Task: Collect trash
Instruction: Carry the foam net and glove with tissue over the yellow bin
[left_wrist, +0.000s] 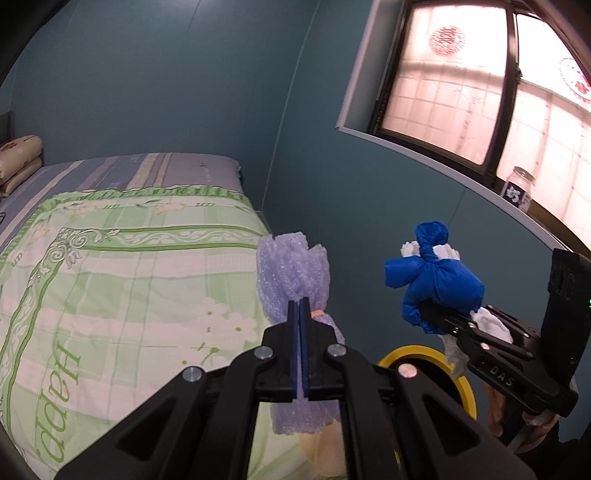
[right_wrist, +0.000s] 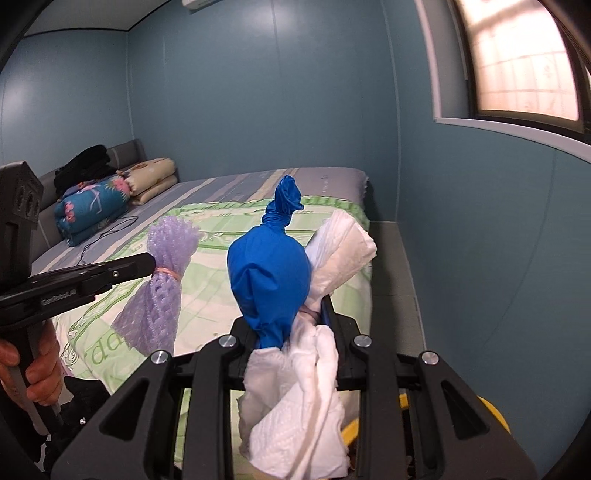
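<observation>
My left gripper (left_wrist: 300, 303) is shut on a purple foam net (left_wrist: 291, 266) tied with a pink band, held above the bed's edge. From the right wrist view, the same left gripper (right_wrist: 151, 263) pinches the foam net (right_wrist: 162, 295) at its band. My right gripper (right_wrist: 295, 325) is shut on a knotted blue bag (right_wrist: 269, 273) together with crumpled white paper (right_wrist: 303, 406). The left wrist view shows that right gripper (left_wrist: 436, 314) to the right, carrying the blue bag (left_wrist: 439, 273). Below both grippers a yellow bin rim (left_wrist: 463, 384) shows, mostly hidden.
A bed with a green floral quilt (left_wrist: 129, 277) fills the left. Folded blankets (right_wrist: 96, 206) and a black cable lie near its head. A glass jar (left_wrist: 521, 188) stands on the window sill at the right. A person's hand (right_wrist: 33, 373) grips the left handle.
</observation>
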